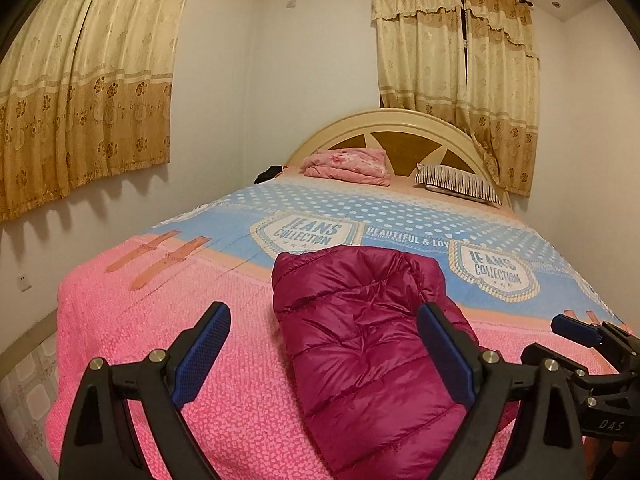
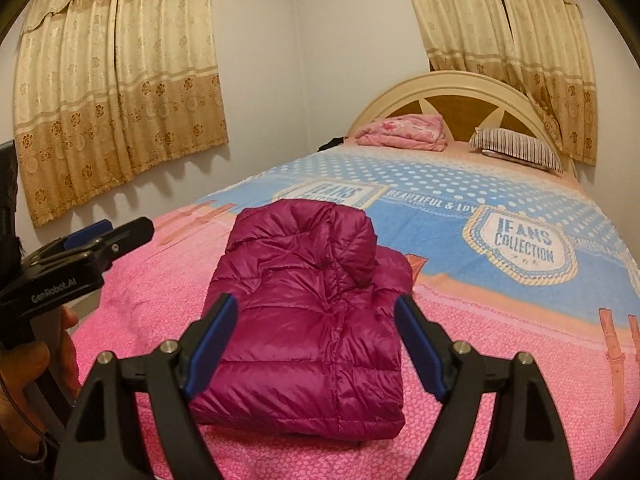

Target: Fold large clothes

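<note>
One folded magenta jacket [image 2: 304, 316] on bed [image 2: 500, 352]; left gripper [image 1: 324, 340], right gripper [image 2: 316, 336] both released, empty

One bed [image 2: 520, 320], and on it one folded magenta puffer jacket [image 2: 304, 320]. Two sets of tongs: the left tongs [image 1: 324, 344] and the right tongs [image 2: 316, 344], each with two blue-padded fingers, so four pads in all. Two curtained windows, one curtain [image 2: 120, 92] on the side wall and a second curtain [image 2: 512, 40] behind the headboard [image 2: 460, 84], of which there is one. One striped pillow [image 2: 516, 148]. One folded pink blanket [image 2: 404, 130] beside it. Two "Jeans Collection" badges printed on the bedspread [image 2: 524, 240]. One hand [image 2: 24, 380] showing, on the left tongs' handle
</note>
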Demonstrator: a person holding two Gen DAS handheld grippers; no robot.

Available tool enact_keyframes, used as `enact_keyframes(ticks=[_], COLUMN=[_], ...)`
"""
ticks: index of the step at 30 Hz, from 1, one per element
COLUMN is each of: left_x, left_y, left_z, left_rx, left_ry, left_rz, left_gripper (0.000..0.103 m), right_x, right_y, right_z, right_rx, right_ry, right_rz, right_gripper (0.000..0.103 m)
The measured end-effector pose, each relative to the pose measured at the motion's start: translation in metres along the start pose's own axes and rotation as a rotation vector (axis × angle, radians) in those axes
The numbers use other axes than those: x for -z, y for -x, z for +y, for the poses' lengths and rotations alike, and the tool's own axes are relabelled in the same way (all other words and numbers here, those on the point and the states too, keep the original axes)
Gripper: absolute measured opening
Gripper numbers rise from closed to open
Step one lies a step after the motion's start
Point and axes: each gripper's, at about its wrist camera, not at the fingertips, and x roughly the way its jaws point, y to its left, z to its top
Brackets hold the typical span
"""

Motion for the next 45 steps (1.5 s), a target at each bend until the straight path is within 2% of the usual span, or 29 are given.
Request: enact_keyframes(ticks=[39,45], left_x=[0.0035,0.0042], left_y=[-0.0039,-0.0071], left_z=[-0.001,-0.003], left_rx=[-0.01,-0.086], left_ry=[-0.015,-0.048], left_rz=[0.008,0.012], left_gripper=[0.094,0.094], right_x=[0.0063,0.0082], right_y=[0.0001,-0.0012], right_z=[-0.0003,0.0036], right_rx=[-0.002,0.0], right_ry=[-0.008,0.001], right_rz=[-0.002,-0.001], right_gripper=[0.084,0.084])
